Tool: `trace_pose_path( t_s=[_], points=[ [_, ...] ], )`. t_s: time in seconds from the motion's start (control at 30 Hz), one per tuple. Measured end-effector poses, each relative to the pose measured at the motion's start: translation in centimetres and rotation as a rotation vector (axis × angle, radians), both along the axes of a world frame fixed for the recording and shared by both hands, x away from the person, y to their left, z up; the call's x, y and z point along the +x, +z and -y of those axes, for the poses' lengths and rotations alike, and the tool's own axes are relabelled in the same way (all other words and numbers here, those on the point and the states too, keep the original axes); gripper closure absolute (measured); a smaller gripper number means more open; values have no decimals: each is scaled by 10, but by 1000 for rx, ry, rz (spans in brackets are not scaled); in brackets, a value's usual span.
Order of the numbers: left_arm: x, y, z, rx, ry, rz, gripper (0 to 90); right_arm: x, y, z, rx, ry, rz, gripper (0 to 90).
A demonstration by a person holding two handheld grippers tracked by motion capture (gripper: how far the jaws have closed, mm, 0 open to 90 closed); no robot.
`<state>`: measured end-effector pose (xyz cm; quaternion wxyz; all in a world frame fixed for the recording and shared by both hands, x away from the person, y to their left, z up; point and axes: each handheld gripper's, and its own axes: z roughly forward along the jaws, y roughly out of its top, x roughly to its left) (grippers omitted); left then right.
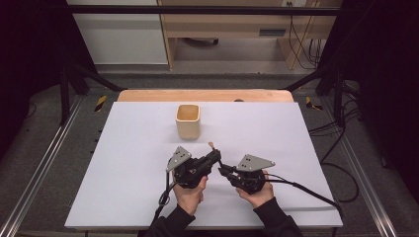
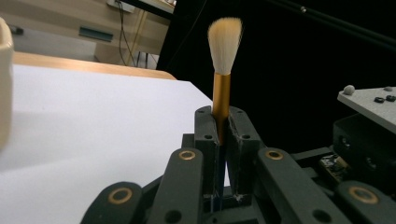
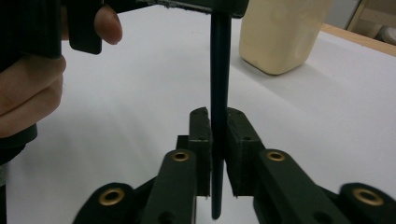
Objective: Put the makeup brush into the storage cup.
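My left gripper (image 1: 213,157) has its fingers (image 2: 206,135) pressed in on the gold metal ferrule of a slim make-up brush with a dark blue-black handle and a pale, tan-tipped tuft of bristles (image 2: 224,39); in the left gripper view the brush stands upright between them, bristles well above the finger tips. In the high view the brush (image 1: 212,145) pokes out just past those fingers, near the middle of the white-topped bench (image 1: 123,148), with its tip pointing toward a cream, square-mouthed holder cup with rounded corners (image 1: 188,121) that stands upright a little further back and slightly to the left, apart from the brush. To the right, my right gripper (image 1: 223,170) meets the same brush lower down: in the right gripper view the dark handle (image 3: 219,70) runs straight up between its fingers (image 3: 201,140), which sit close on either side of it, pinching the handle. My hands sit close together near the front edge of the bench. Bare white surface lies open on both sides and between the grippers and the cup; the wooden back edge (image 1: 205,95) runs behind the cup. I can read no label or writing anywhere.
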<state>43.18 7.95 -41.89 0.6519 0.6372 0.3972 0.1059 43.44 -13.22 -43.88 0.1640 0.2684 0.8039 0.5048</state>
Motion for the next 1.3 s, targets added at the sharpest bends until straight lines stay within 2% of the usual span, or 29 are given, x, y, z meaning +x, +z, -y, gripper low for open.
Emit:
trace_pose_path(
  t_s=[0.17, 0.2, 0.3, 0.4, 0.6, 0.77, 0.93, 1.0, 1.3],
  points=[
    [3, 5, -5, 27, 3, 10, 834, 0, 3, 2, 11, -15, 7, 675],
    [3, 5, -5, 27, 3, 10, 834, 0, 3, 2, 11, -15, 7, 675],
    [5, 8, -10, 47, 9, 19, 834, -1, 7, 5, 14, -37, 18, 575],
    [6, 9, -13, 60, 10, 21, 834, -1, 10, 7, 17, -56, 25, 546],
    [10, 14, -26, 97, 10, 21, 833, -1, 17, 15, 31, -121, 31, 400],
    [13, 18, -35, 138, 2, 26, 834, 2, 18, 24, 31, -179, 16, 334],
    [16, 22, -46, 160, 6, 25, 833, 3, 18, 36, 25, -233, -5, 286],
    [16, 23, -49, 168, 8, 25, 833, 4, 19, 41, 13, -253, 0, 265],
    [21, 30, -62, 189, 10, 23, 833, 4, 17, 59, 4, -322, -40, 187]
  ],
)
